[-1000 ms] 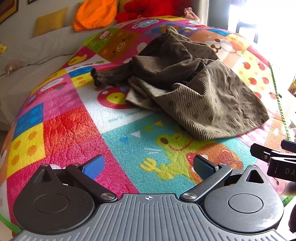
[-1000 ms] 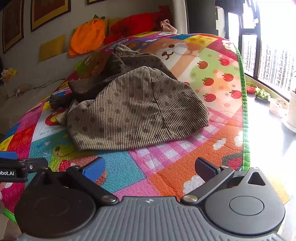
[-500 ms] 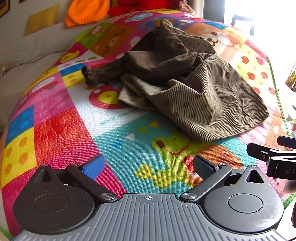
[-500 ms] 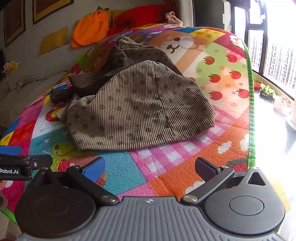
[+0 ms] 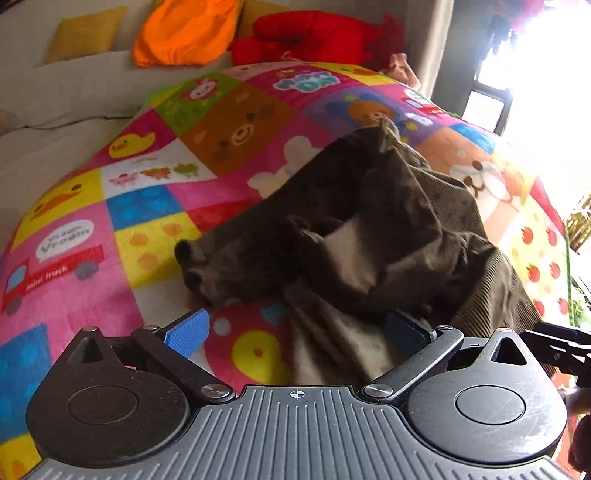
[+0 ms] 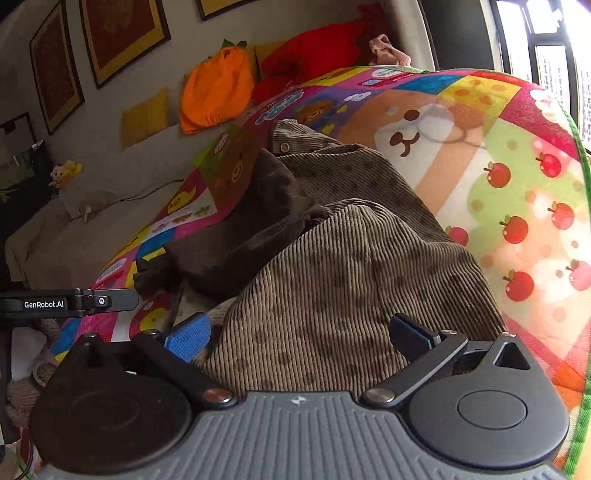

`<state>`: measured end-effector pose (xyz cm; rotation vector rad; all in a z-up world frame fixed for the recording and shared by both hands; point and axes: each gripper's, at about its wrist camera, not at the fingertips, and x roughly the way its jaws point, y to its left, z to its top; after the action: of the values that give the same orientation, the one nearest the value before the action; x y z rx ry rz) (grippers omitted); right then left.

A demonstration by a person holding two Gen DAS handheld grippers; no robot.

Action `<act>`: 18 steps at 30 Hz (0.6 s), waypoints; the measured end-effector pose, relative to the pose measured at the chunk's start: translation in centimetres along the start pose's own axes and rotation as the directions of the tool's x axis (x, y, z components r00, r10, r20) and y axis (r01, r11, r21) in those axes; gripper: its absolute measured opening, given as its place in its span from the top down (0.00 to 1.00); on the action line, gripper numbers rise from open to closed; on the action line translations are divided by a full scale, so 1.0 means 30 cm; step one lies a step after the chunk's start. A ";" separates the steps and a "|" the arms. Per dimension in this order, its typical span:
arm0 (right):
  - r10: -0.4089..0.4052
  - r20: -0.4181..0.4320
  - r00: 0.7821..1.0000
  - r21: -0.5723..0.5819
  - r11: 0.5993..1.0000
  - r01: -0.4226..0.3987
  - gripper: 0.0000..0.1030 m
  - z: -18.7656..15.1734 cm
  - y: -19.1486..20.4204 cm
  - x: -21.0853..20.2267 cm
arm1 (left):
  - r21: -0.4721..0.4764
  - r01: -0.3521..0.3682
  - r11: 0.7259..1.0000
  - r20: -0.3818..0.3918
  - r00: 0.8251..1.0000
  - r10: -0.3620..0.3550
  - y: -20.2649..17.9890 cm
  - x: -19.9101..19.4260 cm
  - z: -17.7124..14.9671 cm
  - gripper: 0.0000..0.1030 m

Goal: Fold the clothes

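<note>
A crumpled brown corduroy garment [image 5: 369, 236] with darker dots lies in a heap on a colourful cartoon play mat [image 5: 147, 206]. My left gripper [image 5: 295, 332] is open right at the garment's near left edge, with pale fabric lying between its blue pads. In the right wrist view the same garment [image 6: 343, 273] fills the middle, its snap-button edge at the far end. My right gripper [image 6: 299, 336] is open over the garment's near hem, corduroy between its fingers. The left tool [image 6: 70, 302] shows at the left edge of that view.
The mat [image 6: 517, 192] covers a raised surface beside a pale sofa [image 5: 55, 110]. An orange cushion [image 5: 184, 33], a yellow cushion [image 5: 86, 35] and a red plush [image 5: 317, 35] rest at the back. Framed pictures [image 6: 118, 33] hang on the wall. Bright windows [image 6: 554, 44] stand at the right.
Both grippers have moved forward from over the bare mat to the garment, which now lies between their open fingers. The garment itself has not shifted.
</note>
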<state>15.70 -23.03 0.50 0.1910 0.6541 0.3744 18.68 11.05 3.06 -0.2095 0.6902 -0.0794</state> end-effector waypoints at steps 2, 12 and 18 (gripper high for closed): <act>-0.019 -0.015 1.000 0.017 1.000 0.019 0.00 0.027 -0.019 0.082 | -0.017 -0.011 1.000 0.003 1.000 0.011 0.046 0.058 0.044 0.00; 0.097 -0.085 0.992 0.247 0.966 -0.073 0.00 0.022 -0.138 0.243 | 0.078 0.005 0.997 -0.034 0.999 -0.002 0.073 0.276 0.081 0.00; 0.147 -0.107 0.983 0.255 0.960 -0.116 0.00 0.032 -0.156 0.250 | 0.004 -0.005 1.000 -0.048 0.999 0.005 0.097 0.314 0.062 0.00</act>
<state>23.09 -24.39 -4.27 0.4539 0.8149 0.4353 27.12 12.87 -2.05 -0.2028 0.7380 -0.0811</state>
